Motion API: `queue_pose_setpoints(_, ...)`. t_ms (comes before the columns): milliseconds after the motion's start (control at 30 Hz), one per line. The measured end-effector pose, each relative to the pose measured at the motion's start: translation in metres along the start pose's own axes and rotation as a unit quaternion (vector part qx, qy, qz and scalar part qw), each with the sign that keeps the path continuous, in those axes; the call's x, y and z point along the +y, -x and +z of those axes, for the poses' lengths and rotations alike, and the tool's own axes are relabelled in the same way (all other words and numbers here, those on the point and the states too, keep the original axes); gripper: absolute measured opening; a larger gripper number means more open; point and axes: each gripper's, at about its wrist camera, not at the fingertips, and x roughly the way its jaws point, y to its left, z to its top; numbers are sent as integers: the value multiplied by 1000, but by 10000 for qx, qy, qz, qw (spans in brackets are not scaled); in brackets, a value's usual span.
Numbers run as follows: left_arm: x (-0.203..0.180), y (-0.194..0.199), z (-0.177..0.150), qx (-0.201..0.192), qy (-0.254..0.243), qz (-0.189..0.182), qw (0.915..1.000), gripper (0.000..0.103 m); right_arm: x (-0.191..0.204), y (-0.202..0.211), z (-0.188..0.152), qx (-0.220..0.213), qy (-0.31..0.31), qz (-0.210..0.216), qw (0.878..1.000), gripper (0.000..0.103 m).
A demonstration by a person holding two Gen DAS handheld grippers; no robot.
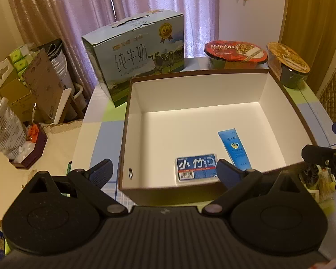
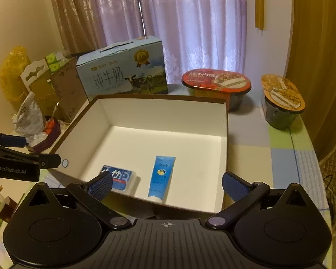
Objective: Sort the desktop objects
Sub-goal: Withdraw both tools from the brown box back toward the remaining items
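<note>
Left wrist and right wrist views, left to right. Left gripper (image 1: 164,171): jaws spread wide, nothing between them, poised over the near wall of the open box (image 1: 266,94). Inside, at the near side, lie the blue flat pack (image 1: 196,168) and, just to its right, the blue tube (image 1: 234,149), long axis running near to far. Right gripper (image 2: 166,185): jaws fully apart, empty, the tube directly ahead. Beyond the far wall stand a milk carton (image 2: 123,74) and two lidded bowls (image 2: 216,85); neither blocks a reach.
</note>
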Motion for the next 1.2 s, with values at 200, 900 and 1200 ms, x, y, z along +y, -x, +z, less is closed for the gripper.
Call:
queue_pose_setpoints(200, -2, 23, -14, -69, 167, -62, 9998, 97, 4, 18, -13, -73, 161, 66, 9998, 101)
queue_pose_setpoints(900, -32, 63, -65, 38, 89, -137, 9999, 99, -9, 54, -59, 146, 141, 111, 9997, 101)
queue_pose_setpoints(1200, -43, 59, -84, 298, 49, -145, 9994, 99, -18, 57, -78, 393, -2, 118, 9992, 101)
